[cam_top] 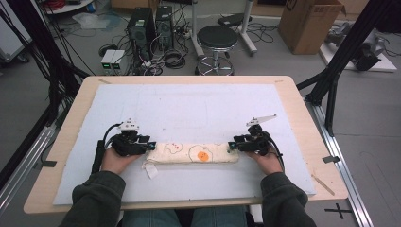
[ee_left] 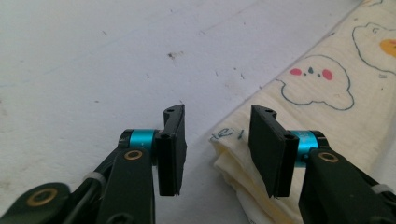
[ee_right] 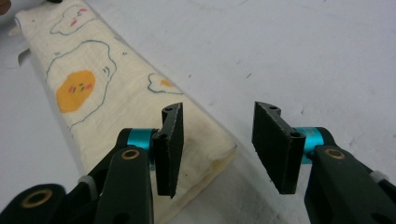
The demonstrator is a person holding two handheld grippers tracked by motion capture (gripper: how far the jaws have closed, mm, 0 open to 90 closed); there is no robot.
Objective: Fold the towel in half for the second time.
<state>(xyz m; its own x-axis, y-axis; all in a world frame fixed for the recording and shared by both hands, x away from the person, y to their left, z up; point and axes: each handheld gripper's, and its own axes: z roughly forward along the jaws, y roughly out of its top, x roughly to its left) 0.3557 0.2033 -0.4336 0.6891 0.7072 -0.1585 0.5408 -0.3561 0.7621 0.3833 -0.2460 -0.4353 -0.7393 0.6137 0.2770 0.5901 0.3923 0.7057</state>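
I'm looking at a towel (cam_top: 191, 153) already folded into a long narrow strip, lying crosswise in the lower middle of the high view on the pale blue mat (cam_top: 198, 109), so I'm judging the folding as mostly done; what's left is probably one more fold end to end or just backing away. My left gripper (cam_top: 150, 145) is sitting at the strip's left end, jaws spread with nothing pinched: in the left gripper view the folded corner (ee_left: 229, 154) is lying between the two pads but neither pad is pressing on it. My right gripper (cam_top: 231, 145) is sitting at the right end, also spread; in the right gripper view its left pad is hanging over the strip's corner (ee_right: 219, 158) and the right pad is standing over bare mat, no grip. A small tag (cam_top: 151, 170) is sticking out at the strip's lower left. Room for moving: the whole upper half of the mat is bare, so I'm seeing lots of space up-frame; below the strip there's only a thin band of mat before the wooden table edge (cam_top: 189, 204) and my sleeves. Left and right mat edges are well apart from both grippers. A stool (cam_top: 217, 38) and computer cases (cam_top: 142, 26) are off the table at the top of the frame.
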